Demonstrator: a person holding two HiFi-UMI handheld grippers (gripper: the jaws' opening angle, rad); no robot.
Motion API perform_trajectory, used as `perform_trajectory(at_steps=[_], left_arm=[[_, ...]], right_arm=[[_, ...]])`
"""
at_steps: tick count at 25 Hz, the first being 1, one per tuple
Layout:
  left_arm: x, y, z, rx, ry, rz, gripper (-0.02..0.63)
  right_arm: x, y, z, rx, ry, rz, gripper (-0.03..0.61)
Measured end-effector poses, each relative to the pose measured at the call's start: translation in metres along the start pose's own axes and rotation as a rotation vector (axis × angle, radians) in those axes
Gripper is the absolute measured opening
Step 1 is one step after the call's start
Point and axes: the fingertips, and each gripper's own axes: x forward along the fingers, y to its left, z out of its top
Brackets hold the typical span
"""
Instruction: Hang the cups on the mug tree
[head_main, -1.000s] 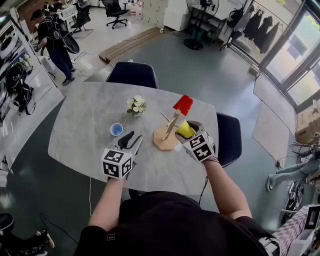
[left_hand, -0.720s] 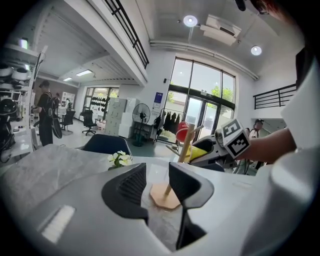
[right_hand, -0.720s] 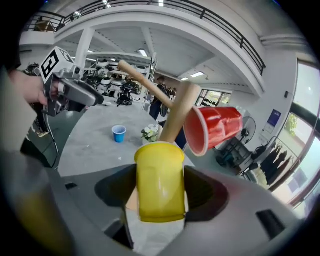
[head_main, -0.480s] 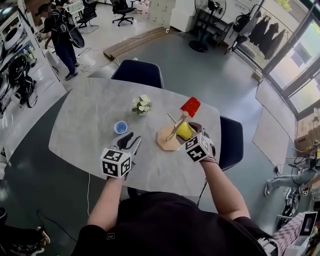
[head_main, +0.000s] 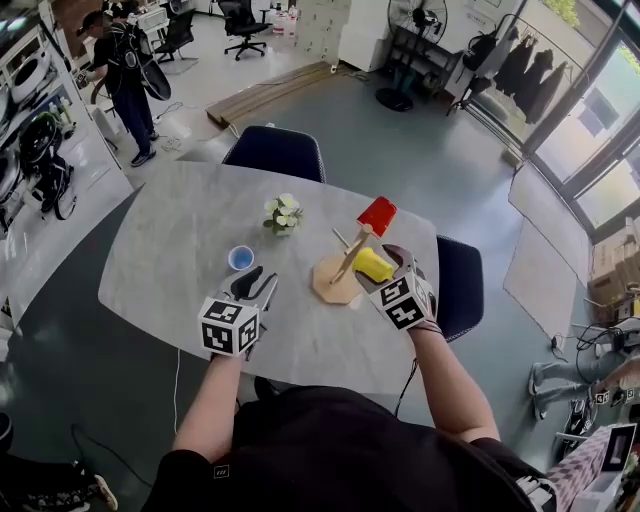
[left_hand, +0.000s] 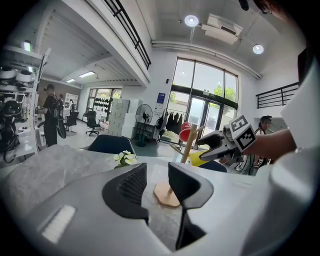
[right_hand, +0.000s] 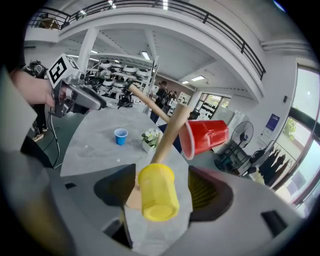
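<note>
Counter (head_main: 180, 250): grey marble-look slab with rounded corners and little on it. One dark blue chair (head_main: 275, 155) at the far edge, a second chair (head_main: 460, 285) at the right end.

Mug tree (head_main: 333, 285) sits right of centre on a flat wooden base. Red cup (head_main: 377, 215) hangs on its top peg. Blue cup (head_main: 240, 257) stands upright on the counter left of the tree, well apart from it. Small pot of white flowers (head_main: 283, 213) sits just behind the blue cup.

Right gripper (head_main: 380, 270) is at the tree with its jaws spread. Yellow cup (head_main: 372, 265) lies tilted between them, mouth against the trunk. There's a visible gap at the right pad; the left pad is just beside the cup. Can't see the peg under the cup.

Left gripper (head_main: 256, 283) hovers over the counter near the blue cup, jaws apart with nothing between them.

Room: grey floor (head_main: 430, 150), wooden planks (head_main: 270, 90) lying on it beyond the counter. Standing fan (head_main: 405, 60) and dark coats (head_main: 520, 65) on a rail by the glass frontage. A person (head_main: 125, 80) stands by the shelving at far left.
</note>
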Motion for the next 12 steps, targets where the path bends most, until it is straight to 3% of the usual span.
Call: perform_trajectory(at_steps=[8,9,11,12], left_arm=[[-0.015,0.015,0.044,0.121,-0.081,0.019,0.144],[-0.018,0.018,0.049,0.128,-0.09,0.023,0.144],[-0.025,0.023,0.055,0.139,-0.102,0.031,0.144],[-0.03,0.026,0.057,0.146,-0.107,0.035,0.144]], right_arm=[[-0.069,-0.022,0.04,0.157,-0.325,-0.127,0.289],[-0.079,-0.025,0.048,0.191,-0.381,-0.148,0.25],[-0.096,-0.025,0.065,0.255,-0.49,-0.185,0.114],[-0.102,-0.021,0.074,0.28,-0.535,-0.191,0.084]])
